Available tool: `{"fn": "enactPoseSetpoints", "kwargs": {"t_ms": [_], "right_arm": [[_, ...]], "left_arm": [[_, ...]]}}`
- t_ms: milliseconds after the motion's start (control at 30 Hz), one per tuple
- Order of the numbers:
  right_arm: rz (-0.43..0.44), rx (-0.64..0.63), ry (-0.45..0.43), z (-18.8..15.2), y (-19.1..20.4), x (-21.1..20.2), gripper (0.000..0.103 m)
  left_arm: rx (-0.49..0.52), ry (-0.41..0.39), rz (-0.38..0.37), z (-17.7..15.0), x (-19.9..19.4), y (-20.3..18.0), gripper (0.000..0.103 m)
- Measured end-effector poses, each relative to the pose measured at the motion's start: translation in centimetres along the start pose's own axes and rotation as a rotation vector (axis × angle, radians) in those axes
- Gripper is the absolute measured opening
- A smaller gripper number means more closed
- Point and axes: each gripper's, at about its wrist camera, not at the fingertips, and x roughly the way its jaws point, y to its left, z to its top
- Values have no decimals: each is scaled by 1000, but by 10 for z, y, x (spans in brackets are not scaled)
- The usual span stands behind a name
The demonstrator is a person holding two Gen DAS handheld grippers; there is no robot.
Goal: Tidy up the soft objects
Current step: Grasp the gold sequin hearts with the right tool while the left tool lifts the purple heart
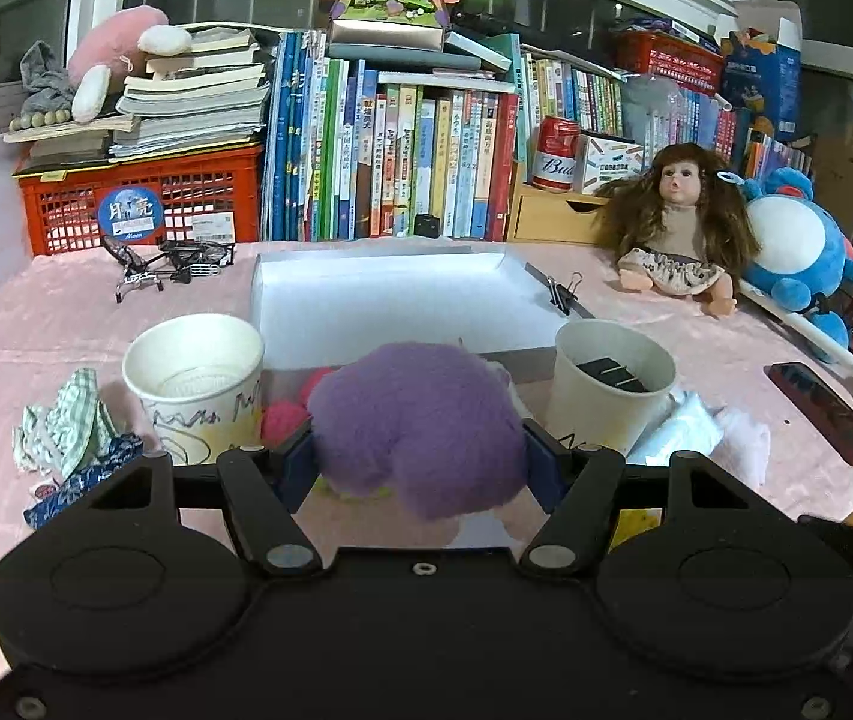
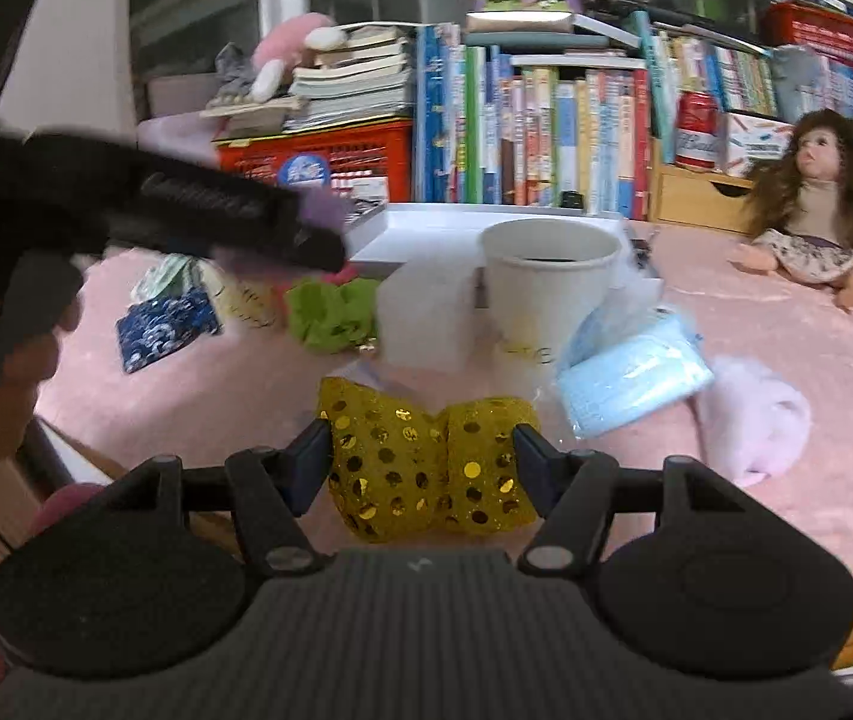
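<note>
While my left claw (image 1: 420, 456) grips the purple fluffy ball (image 1: 417, 423) from both sides, the ball hangs above the near edge of the white tray (image 1: 378, 300), between two paper cups (image 1: 195, 381). My right claw (image 2: 423, 462) holds the yellow sequin bow (image 2: 426, 465) over the pink desk (image 2: 786, 330). At two o'clock from the bow lies a blue mask pack (image 2: 630, 381).
</note>
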Motion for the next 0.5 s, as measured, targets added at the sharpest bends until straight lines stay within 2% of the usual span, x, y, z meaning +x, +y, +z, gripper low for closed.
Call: {"fn": "enactPoseSetpoints", "kwargs": {"t_ms": [133, 267, 400, 500], "right_arm": [[46, -6, -14, 4, 9, 4, 67], [57, -33, -48, 12, 13, 0, 67], [84, 13, -86, 25, 0, -11, 67], [69, 36, -143, 41, -14, -23, 67]], "left_arm": [[-4, 2, -7, 7, 3, 3, 66], [-1, -21, 9, 19, 2, 8, 66], [1, -38, -2, 35, 3, 11, 66], [8, -49, -9, 49, 6, 11, 66]]}}
